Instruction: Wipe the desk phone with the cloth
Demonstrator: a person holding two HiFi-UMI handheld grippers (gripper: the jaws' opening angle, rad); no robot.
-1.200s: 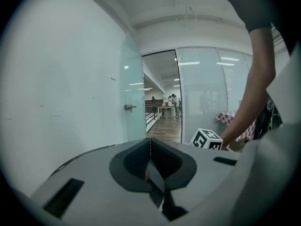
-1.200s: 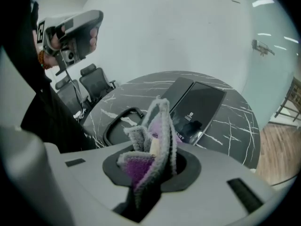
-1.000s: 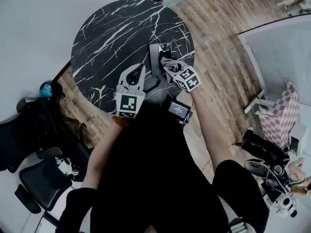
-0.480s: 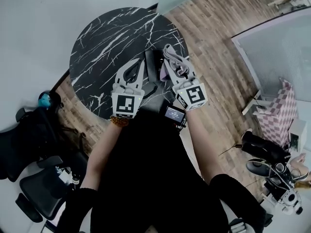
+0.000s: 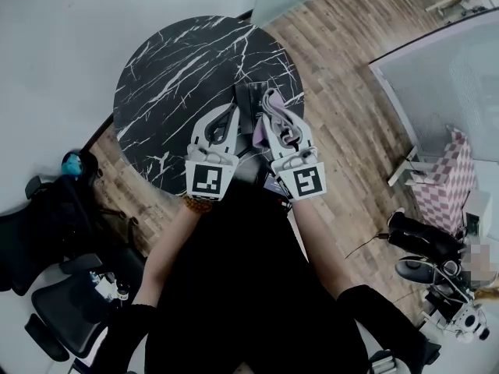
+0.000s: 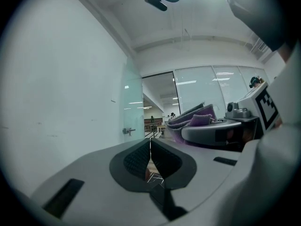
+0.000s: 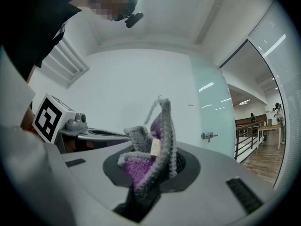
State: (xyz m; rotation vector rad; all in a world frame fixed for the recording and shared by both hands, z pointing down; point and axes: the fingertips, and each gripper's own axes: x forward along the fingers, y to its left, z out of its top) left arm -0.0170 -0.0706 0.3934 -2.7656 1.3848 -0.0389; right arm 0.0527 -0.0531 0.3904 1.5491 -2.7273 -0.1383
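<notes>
Jaws on right gripper (image 5: 274, 123) clamp the cloth (image 7: 162, 135); left gripper (image 6: 150, 147) jaws pressed together w/ nothing btwn

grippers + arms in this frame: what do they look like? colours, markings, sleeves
The left gripper and right gripper match: pale grey moulded shells tapering to two jaws, lined with dark ribbed pads. Each carries a white marker cube with black squares at its back end, left and right. No cables show. The person wears a black top; the sleeve ends near the elbow.
</notes>
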